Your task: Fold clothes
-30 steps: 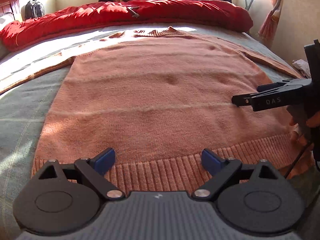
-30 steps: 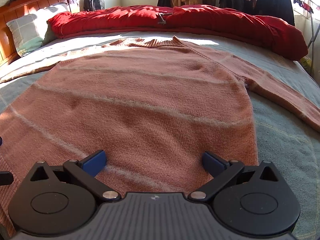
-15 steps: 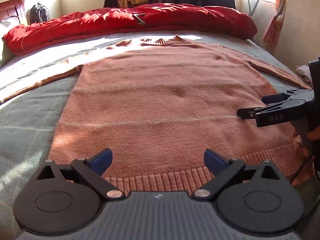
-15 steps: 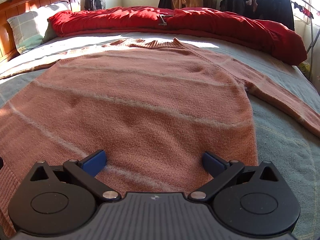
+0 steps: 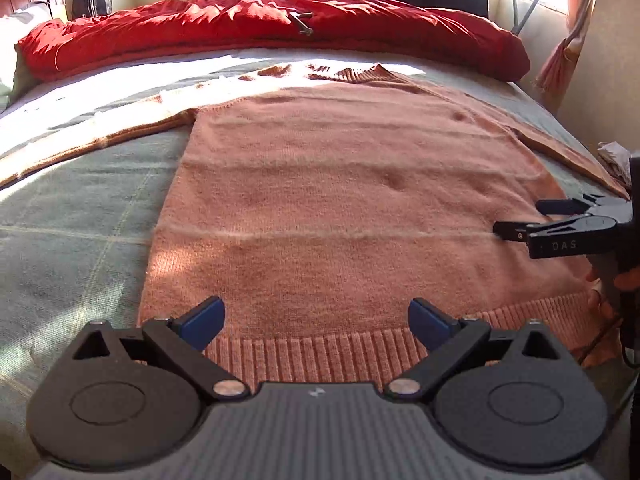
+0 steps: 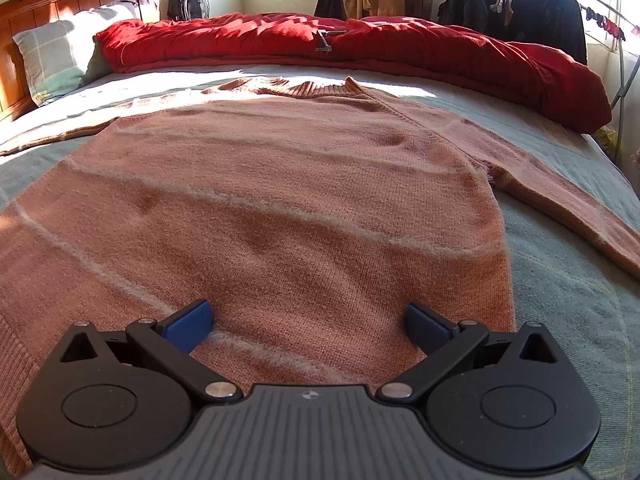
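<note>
A salmon-pink knitted sweater [image 5: 340,208] lies flat and spread out on the bed, collar at the far side, ribbed hem near me; it also fills the right wrist view [image 6: 280,208]. Its sleeves stretch out to both sides. My left gripper [image 5: 316,322] is open and empty, hovering just above the ribbed hem. My right gripper [image 6: 308,324] is open and empty above the sweater's lower right body. The right gripper also shows at the right edge of the left wrist view [image 5: 520,220], held over the sweater's right side.
The grey-green bed sheet [image 5: 80,232] lies under the sweater. A red duvet [image 5: 280,28] is bunched along the far side. A checked pillow [image 6: 56,60] and wooden headboard [image 6: 72,4] are at the left. Clothes hang on a rack [image 6: 540,8] behind.
Both grippers have pulled back and up a little from the sweater, so more of the hem and bed shows. Both stay open and empty.
</note>
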### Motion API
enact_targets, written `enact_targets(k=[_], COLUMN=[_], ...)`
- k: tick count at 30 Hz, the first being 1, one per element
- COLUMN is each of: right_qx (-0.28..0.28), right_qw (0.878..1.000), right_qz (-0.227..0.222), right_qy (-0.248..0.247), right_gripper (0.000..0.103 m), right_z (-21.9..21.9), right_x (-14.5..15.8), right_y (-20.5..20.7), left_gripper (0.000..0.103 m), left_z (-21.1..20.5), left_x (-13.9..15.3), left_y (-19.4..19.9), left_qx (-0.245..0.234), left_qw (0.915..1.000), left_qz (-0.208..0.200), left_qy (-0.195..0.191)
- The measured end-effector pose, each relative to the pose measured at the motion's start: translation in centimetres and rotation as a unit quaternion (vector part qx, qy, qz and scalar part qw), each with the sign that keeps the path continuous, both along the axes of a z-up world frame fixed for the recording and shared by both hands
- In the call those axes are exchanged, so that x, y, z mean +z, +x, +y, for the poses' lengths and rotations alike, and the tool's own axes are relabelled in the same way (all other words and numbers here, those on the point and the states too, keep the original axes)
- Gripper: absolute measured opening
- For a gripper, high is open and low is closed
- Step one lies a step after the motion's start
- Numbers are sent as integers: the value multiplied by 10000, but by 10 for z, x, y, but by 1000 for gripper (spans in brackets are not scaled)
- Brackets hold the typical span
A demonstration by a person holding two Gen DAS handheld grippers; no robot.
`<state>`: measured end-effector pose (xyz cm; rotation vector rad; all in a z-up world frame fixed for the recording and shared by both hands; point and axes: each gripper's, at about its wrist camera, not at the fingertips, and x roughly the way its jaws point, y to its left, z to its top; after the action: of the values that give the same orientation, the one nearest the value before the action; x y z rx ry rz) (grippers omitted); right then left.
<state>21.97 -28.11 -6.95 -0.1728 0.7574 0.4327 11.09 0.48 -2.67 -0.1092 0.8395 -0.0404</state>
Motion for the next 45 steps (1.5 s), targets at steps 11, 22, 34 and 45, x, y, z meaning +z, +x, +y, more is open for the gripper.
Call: enact_targets(k=[11, 22, 34, 45], right_qx=[4, -26, -718, -691], right_qw=[10000, 9999, 9968, 9975], right_qz=[0, -56, -237, -3], right_qy=[-12, -79, 254, 145], right_gripper=[103, 103, 103, 103], right_z=[0, 4, 17, 7], right_x=[0, 2, 2, 2], right_y=[0, -1, 5, -14], left_gripper=[98, 98, 99, 99], left_z=[53, -1, -27, -26], left_x=[-21, -19, -31, -28], left_y=[-5, -15, -17, -16], left_qx=[698, 76, -133, 20], left_qw=[9933, 9981, 9999, 9999], left_qz=[179, 5, 41, 147], left_qy=[-909, -610, 84, -41])
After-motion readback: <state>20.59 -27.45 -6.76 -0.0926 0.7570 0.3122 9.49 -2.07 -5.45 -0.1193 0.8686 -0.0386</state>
